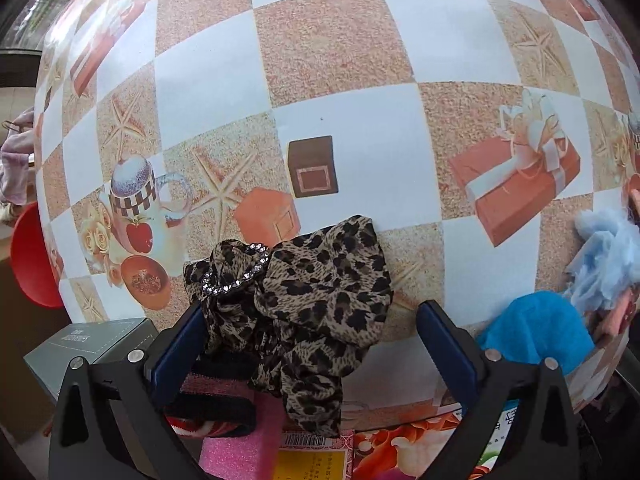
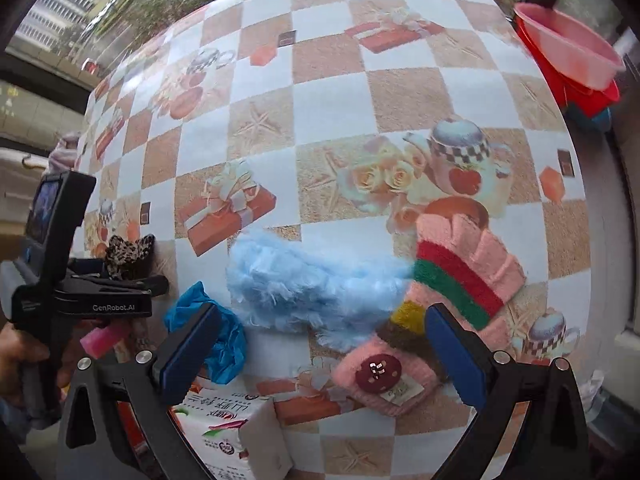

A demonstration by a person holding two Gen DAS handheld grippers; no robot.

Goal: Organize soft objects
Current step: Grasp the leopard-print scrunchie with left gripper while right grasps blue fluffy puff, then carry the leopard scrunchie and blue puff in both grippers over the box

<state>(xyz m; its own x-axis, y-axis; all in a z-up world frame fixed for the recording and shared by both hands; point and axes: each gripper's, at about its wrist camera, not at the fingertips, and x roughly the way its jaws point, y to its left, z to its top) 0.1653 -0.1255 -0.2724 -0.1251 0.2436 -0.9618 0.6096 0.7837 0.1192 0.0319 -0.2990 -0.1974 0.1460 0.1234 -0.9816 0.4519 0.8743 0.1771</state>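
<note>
Your left gripper (image 1: 310,334) has its jaws spread wide around the leopard-print scarf (image 1: 304,304), which lies bunched on the checked tablecloth (image 1: 340,48) with a rhinestone ring (image 1: 236,276) at its left end. The left pad touches the cloth; the right pad stands clear of it, so nothing is clamped. Under the scarf's near edge you have a pink glitter foam block (image 1: 236,440) and a black strap; a grey box (image 1: 96,344) sits at the table's left corner.

Your right gripper (image 2: 320,344) is open too, holding nothing. Between its fingers lie the fluffy light-blue piece (image 2: 304,284) and the pink striped knit glove (image 2: 460,276), the two overlapping. A crumpled blue cloth (image 2: 224,344) is just behind the left pad, a tissue pack (image 2: 232,424) below. Red and pink basins (image 2: 572,60) sit stacked far right.
</note>
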